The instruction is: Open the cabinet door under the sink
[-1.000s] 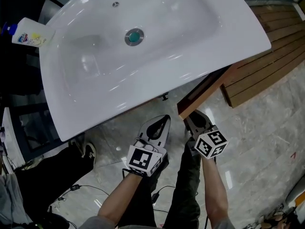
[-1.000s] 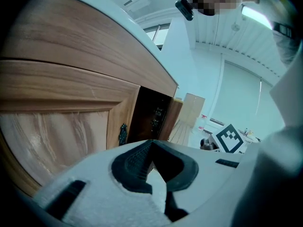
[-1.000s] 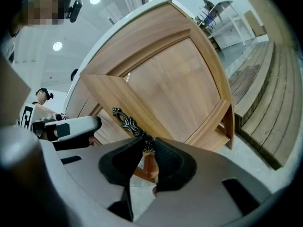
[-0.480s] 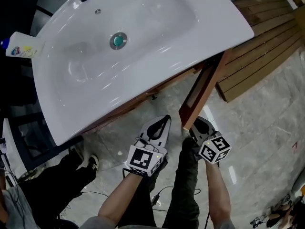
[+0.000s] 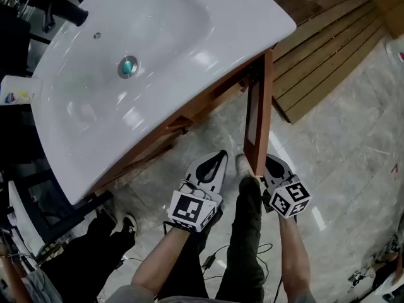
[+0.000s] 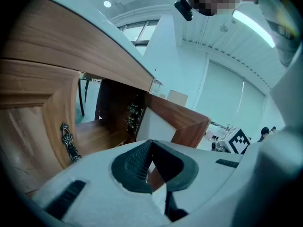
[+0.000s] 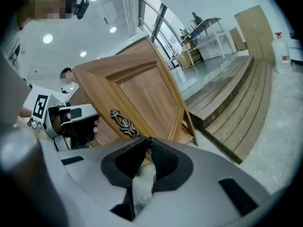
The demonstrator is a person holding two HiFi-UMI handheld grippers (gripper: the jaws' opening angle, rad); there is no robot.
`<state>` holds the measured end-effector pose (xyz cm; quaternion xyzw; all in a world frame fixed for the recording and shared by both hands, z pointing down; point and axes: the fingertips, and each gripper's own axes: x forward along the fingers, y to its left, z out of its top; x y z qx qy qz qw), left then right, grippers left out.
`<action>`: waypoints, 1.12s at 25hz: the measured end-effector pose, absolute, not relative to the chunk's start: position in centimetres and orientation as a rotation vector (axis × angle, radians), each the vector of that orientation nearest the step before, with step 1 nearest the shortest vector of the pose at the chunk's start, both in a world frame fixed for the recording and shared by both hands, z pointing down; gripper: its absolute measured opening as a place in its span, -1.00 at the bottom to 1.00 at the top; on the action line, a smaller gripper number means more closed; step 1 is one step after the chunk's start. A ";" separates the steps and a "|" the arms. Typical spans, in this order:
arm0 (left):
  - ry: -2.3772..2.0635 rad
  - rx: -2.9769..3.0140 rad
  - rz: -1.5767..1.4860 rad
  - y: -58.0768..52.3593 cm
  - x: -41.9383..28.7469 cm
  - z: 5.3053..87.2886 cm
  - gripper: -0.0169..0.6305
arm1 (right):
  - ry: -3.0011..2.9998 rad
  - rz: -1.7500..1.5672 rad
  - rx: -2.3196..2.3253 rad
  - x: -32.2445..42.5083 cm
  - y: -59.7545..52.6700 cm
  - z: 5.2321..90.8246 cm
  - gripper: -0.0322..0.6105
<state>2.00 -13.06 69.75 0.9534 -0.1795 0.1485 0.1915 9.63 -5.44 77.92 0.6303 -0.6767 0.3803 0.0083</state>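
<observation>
A white sink (image 5: 158, 55) tops a wooden cabinet. Its right door (image 5: 257, 118) stands swung wide out, edge-on in the head view. My right gripper (image 5: 266, 161) is at that door's free edge. In the right gripper view the door panel (image 7: 142, 91) fills the middle, and my right gripper (image 7: 147, 142) is shut on the lower end of the ornate metal handle (image 7: 124, 123). My left gripper (image 5: 220, 154) hangs beside it, shut and holding nothing. In the left gripper view my left gripper (image 6: 150, 143) faces the dark cabinet inside (image 6: 111, 119), the closed left door's handle (image 6: 69, 141) and the open door (image 6: 182, 122).
A wooden slatted platform (image 5: 328, 36) lies on the marble floor to the right of the cabinet. A black faucet (image 5: 63, 8) and a bottle (image 5: 19, 96) are by the sink. The person's leg and shoe (image 5: 245, 169) stand between the grippers. Cables (image 5: 214, 257) trail below.
The right door has swung from slightly ajar to wide open, with my right gripper moving out along with its handle. The left gripper has stayed about where it was.
</observation>
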 end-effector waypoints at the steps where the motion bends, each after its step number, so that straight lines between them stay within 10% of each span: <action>1: -0.490 2.680 0.416 -12.9 2.5 69.7 -0.92 | -2.104 1.176 1.974 10.2 -5.1 77.9 -0.77; 28: -0.263 2.707 0.434 -9.0 10.9 68.9 -0.92 | -1.807 1.055 2.299 21.6 2.3 75.9 -0.87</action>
